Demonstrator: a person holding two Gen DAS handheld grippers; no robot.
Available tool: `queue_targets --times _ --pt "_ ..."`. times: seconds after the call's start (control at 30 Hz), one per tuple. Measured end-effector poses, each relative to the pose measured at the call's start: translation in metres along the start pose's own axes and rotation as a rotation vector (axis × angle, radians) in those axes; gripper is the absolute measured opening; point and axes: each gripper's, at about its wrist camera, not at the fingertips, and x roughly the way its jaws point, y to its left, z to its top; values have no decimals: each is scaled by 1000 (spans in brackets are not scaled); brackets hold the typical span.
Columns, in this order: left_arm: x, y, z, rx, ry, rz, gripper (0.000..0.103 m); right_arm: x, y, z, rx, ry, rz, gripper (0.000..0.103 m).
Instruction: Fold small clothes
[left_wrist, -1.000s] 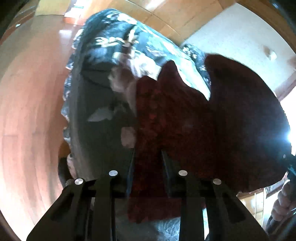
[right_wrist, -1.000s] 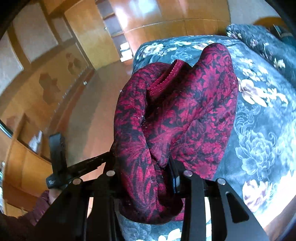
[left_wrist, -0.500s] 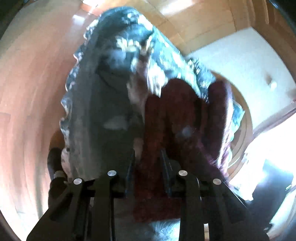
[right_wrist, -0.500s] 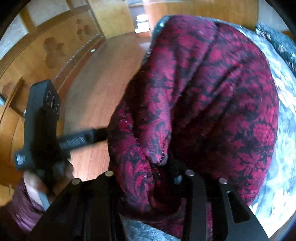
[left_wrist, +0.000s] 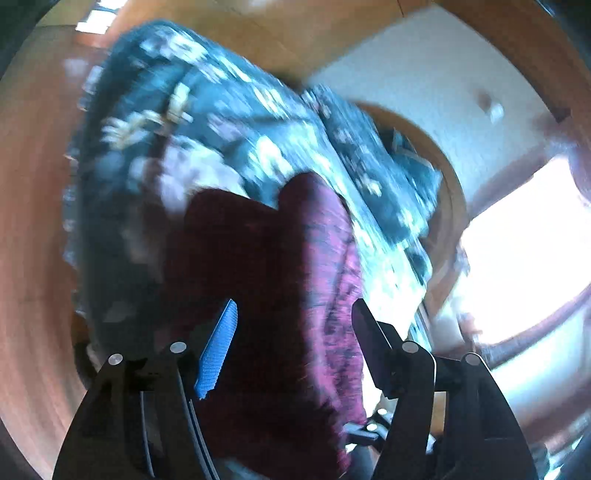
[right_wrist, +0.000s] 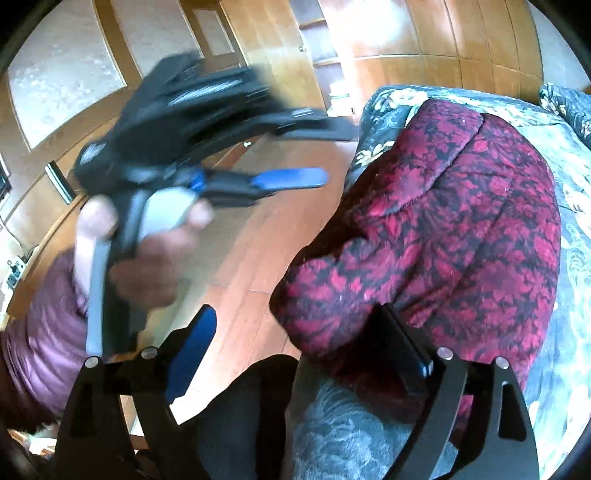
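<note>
Garment of red-and-black floral cloth (right_wrist: 443, 229) lies bunched on the bed's dark flowered quilt (right_wrist: 569, 258), near its edge above the wooden floor (right_wrist: 240, 266). Left tongs (left_wrist: 291, 314) and right tongs (right_wrist: 295, 325) are both opening, pads off the cloth.

wrist cams | close, angled down | both see garment (left_wrist: 280, 288)
</note>
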Motion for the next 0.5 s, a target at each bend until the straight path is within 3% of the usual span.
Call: queue_targets --times 0.1,0.13,0.17,0.2,0.3,0.4,0.5 --pt "28 -10 10 31 77 71 61 -6 -6 -9 10 -14 13 89" --pt "36 -14 12 53 102 80 51 -10 -8 -12 10 -20 21 89" --pt "42 -18 13 80 122 105 27 -18 -10 -20 8 -27 27 89" --pt "47 -20 14 103 133 138 20 -25 -13 -22 7 -33 35 89" --pt "39 -32 13 154 83 173 15 -57 -27 -42 31 -63 56 89" --pt "21 -42 9 183 40 204 14 -92 -57 -54 141 -122 99 89" --pt "3 -41 0 197 5 242 14 -115 -92 -52 219 -188 44 89"
